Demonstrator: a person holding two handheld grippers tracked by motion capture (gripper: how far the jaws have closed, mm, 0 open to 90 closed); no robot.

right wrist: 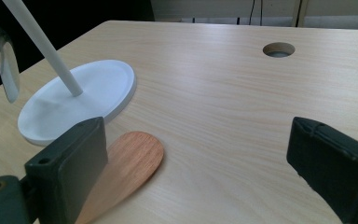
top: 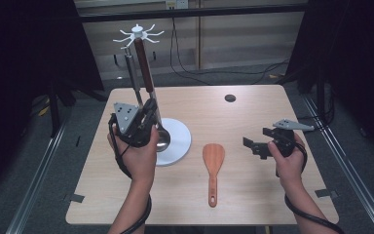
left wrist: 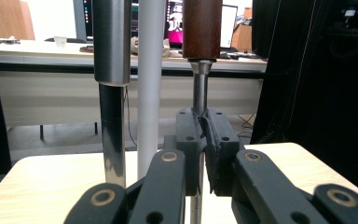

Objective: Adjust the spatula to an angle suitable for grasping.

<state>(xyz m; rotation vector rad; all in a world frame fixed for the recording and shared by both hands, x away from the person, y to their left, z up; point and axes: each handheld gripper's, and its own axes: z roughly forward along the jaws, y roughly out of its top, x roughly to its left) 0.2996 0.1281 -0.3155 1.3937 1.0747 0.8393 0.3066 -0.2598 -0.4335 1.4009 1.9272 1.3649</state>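
Ladle (left wrist: 201, 79) shank sits clamped between the left gripper's (left wrist: 203, 140) fingers (left wrist: 188, 135).

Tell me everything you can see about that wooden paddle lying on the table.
The wooden paddle is a flat, reddish-brown rice spatula with a rounded blade and a narrow handle that has a small hole near its end. It lies flat on the pale table, blade away from the person, handle toward them, between the white stand base and the right tool. Nothing touches it.
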